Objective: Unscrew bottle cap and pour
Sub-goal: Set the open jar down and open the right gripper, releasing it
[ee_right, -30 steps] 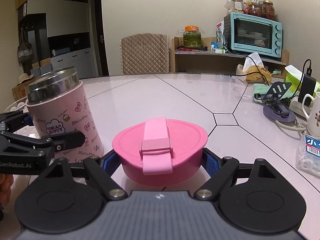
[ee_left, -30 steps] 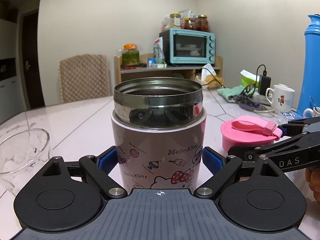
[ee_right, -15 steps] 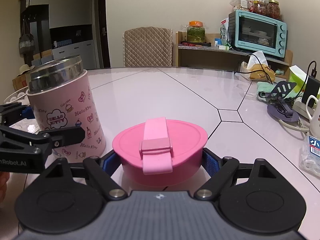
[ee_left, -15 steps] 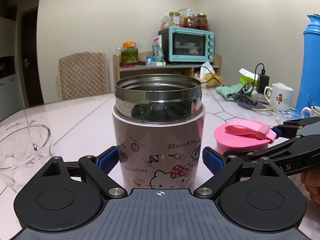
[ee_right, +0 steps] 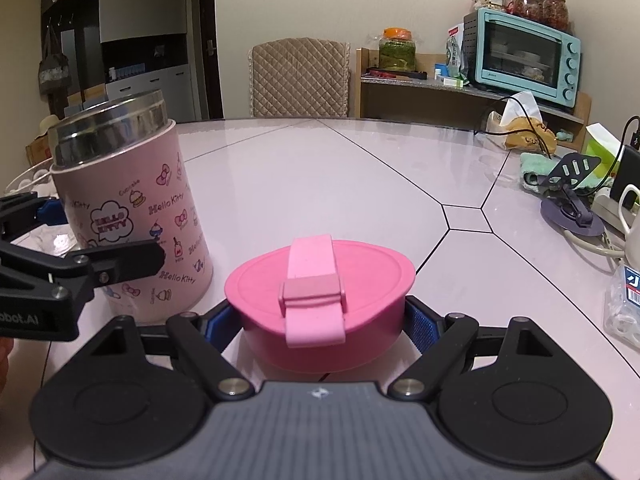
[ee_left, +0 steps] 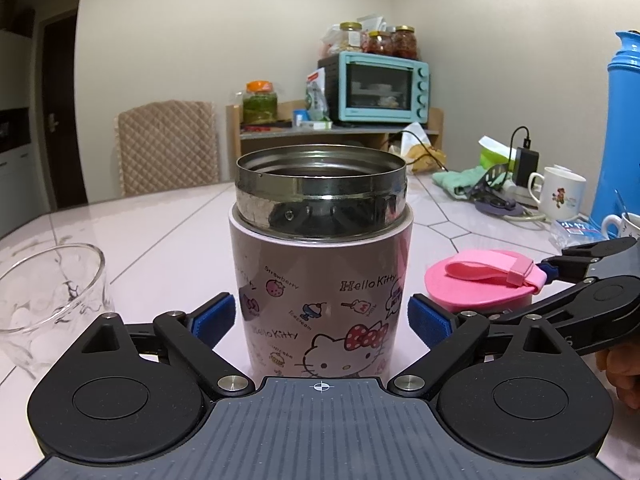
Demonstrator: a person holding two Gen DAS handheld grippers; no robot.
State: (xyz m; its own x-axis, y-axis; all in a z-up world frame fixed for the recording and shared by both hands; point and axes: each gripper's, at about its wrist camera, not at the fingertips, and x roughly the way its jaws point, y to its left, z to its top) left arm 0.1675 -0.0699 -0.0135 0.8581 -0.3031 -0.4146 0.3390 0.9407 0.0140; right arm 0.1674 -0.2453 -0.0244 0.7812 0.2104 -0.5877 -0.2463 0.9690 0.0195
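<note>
Left gripper (ee_left: 322,316) opening, blue pads (ee_left: 212,318) standing just clear of the pink jar (ee_left: 320,280) between them. Right gripper (ee_right: 322,320) clenched on the pink cap (ee_right: 320,300), pads pressed to its sides, cap low over the table (ee_right: 320,168) just right of the jar. Jar upright on glossy pale-pink table with dark seam lines; open steel mouth, cartoon-printed wall. Clear glass bowl (ee_left: 48,288) at its left. Teal toaster oven (ee_right: 524,54) on a wooden shelf, quilted chair back (ee_right: 300,78) behind.
</note>
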